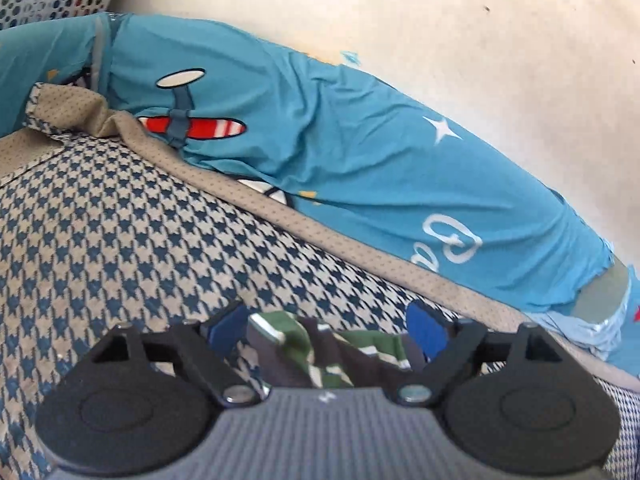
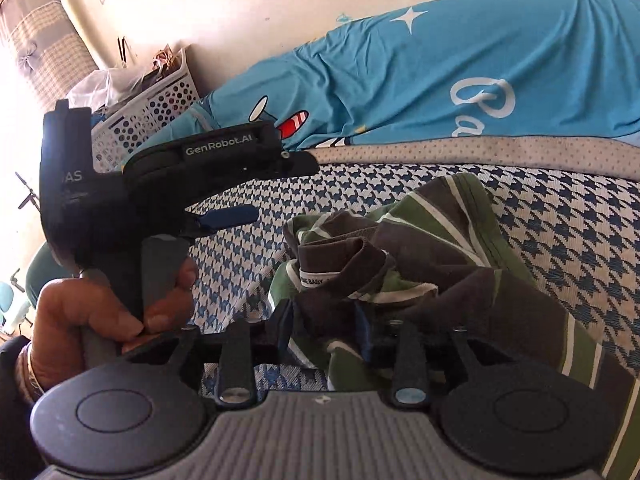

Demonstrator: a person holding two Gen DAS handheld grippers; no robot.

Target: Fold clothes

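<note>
The striped garment (image 2: 420,256) lies crumpled, unfolded, on the bed (image 2: 560,220); right tongs (image 2: 326,326) pinch it, left tongs (image 1: 326,326) gape empty.

The striped garment (image 2: 420,256) lies crumpled on the houndstooth mat (image 2: 560,216), with the right gripper (image 2: 326,326) at its near edge and the left gripper (image 2: 224,184) to its left above the mat. Behind the mat lies the long pillow (image 2: 420,92), against the wall (image 2: 240,8). A perforated basket (image 2: 160,112) stands at the pillow's left end.
</note>
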